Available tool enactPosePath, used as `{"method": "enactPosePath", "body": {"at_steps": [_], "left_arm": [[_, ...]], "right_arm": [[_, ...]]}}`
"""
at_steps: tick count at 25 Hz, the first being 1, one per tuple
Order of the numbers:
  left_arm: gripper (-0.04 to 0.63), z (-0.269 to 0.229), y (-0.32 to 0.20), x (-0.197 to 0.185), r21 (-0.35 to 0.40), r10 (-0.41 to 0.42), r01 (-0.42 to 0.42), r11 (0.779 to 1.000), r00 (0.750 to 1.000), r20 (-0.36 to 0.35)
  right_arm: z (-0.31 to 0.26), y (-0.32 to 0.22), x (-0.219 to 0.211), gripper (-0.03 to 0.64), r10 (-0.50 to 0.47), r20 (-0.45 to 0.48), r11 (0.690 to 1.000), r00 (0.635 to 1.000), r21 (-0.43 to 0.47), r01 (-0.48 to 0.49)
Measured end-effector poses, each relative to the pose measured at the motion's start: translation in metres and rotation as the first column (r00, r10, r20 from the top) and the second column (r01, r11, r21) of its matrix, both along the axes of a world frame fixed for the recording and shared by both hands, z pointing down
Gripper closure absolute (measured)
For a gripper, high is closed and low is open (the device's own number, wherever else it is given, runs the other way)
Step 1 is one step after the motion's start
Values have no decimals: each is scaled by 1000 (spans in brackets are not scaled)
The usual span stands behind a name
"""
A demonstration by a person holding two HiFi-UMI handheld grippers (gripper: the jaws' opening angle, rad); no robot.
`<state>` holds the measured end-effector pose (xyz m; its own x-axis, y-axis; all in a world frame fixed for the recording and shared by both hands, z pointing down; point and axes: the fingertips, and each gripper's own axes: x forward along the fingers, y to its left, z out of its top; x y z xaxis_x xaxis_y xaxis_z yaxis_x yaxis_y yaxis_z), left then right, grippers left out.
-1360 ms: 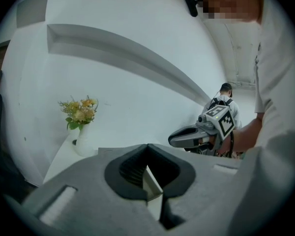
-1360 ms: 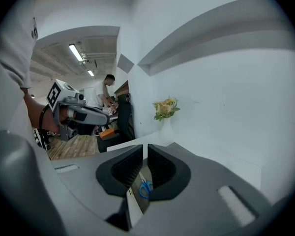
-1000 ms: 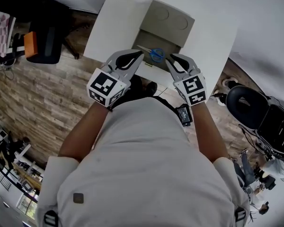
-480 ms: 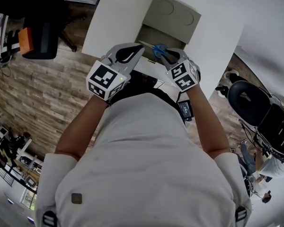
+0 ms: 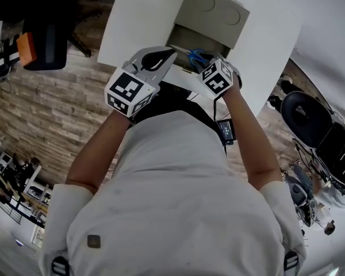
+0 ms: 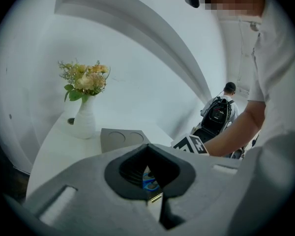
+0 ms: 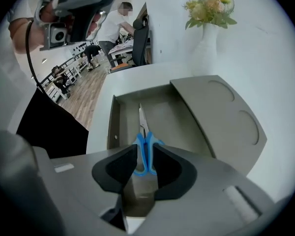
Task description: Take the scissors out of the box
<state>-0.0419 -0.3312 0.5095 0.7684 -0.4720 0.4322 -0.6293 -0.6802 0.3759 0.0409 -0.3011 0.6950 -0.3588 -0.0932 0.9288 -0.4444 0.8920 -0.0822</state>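
Left gripper [image 5: 171,53] fingers together; right gripper [image 5: 201,62] reaching forward, fingers pinching scissors [image 7: 143,137] handles.

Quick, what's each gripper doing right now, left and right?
Left gripper: closed, holding nothing.
Right gripper: closed on the blue handles of the scissors, which lie in the box.

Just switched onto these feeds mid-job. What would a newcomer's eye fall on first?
First, the blue-handled scissors lying in the open grey box on the white table, with the right gripper closed in on their handles. Next, the left gripper, jaws together and holding nothing, just left of the box. Last, the vase of flowers beyond the box at the table's far end.
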Motion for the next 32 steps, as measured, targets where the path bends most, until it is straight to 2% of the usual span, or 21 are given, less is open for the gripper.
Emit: {"method": "enactPosePath", "body": {"at_steps": [9, 19, 27, 32], "left_arm": [[592, 13, -8, -5, -31, -9, 8, 999, 1000, -10], [592, 15, -4, -9, -41, -22, 21, 999, 1000, -10], [591, 12, 6, -11, -28, -38, 38, 999, 999, 1], [591, 0, 21, -8, -13, -45, 45, 999, 999, 6]], "right_arm": [[29, 0, 3, 491, -44, -86, 999, 995, -36, 41], [29, 0, 3, 512, -68, -124, 997, 990, -30, 65], [28, 3, 2, 518, -84, -126, 996, 988, -15, 83], [9, 10, 4, 518, -76, -111, 997, 991, 22, 78]]}}
